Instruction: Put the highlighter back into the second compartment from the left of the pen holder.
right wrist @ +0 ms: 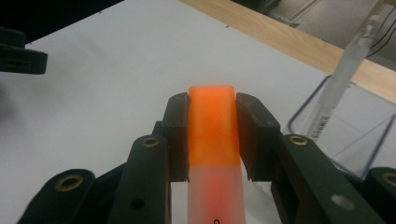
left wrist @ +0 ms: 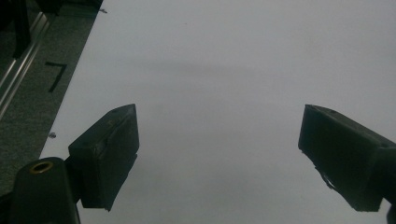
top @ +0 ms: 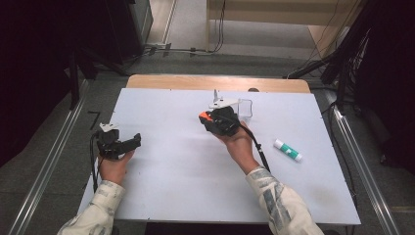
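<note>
The right gripper (right wrist: 211, 140) is clamping an orange highlighter (right wrist: 212, 135), its two black jaws pressing on the marker's flat sides just behind the orange cap. In the right gripper view the highlighter's long axis is running straight out between the jaws, the orange capped end pointing away from the camera and the paler, translucent body trailing back toward it. In the high view the right gripper (top: 210, 119) is hovering above the far middle of the table (top: 171, 166), and the orange tip (top: 202, 116) is sticking out of it toward the table's left edge, lying roughly level.

Just beside that gripper, near the far edge of the table, a clear plastic holder (top: 246, 107) is standing with a white pen (right wrist: 345, 70) leaning upright inside it; in the right gripper view the holder (right wrist: 359, 140) is sitting to the right of the jaws, apart from the highlighter.

The left gripper (top: 128, 143) is resting by the table's left edge, well apart from the right one. In the left gripper view its jaws are standing wide apart over bare white surface, nothing between them.

A white and green glue stick (top: 287, 150) is lying near the right edge of the table, its length slanting from the far left to the near right.
</note>
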`<state>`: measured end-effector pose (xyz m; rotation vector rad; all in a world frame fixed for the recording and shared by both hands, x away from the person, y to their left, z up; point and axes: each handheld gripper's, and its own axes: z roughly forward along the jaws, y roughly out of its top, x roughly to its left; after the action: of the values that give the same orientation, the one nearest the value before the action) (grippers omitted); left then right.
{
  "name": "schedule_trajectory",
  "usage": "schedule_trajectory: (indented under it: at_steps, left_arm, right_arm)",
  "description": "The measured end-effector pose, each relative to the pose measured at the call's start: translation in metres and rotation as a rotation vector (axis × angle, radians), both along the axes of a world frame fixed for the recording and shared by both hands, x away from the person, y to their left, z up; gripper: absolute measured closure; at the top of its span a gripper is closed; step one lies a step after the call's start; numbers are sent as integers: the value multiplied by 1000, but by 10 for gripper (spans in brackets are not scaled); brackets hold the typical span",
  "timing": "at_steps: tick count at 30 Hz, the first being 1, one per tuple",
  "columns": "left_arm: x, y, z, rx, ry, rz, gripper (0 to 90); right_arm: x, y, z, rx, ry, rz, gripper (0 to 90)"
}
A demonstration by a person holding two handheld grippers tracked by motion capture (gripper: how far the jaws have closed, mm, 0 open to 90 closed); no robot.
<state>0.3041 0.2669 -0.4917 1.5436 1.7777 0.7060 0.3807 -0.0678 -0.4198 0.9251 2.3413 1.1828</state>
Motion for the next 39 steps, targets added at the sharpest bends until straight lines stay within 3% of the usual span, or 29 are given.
schedule_trajectory:
  at_steps: [12,21,39]
  left_arm:
    - [0,0,0,-3,-1,1,127]
    - [0,1,0,-2,0,0,127]
    - [0,1,0,-6,-2,2,127]
  right_arm:
    - [22,-20,16,26,-31,-94,650]
    - [39,-31,19,44,-38,-164,650]
    - [74,-30,27,42,-38,-241,649]
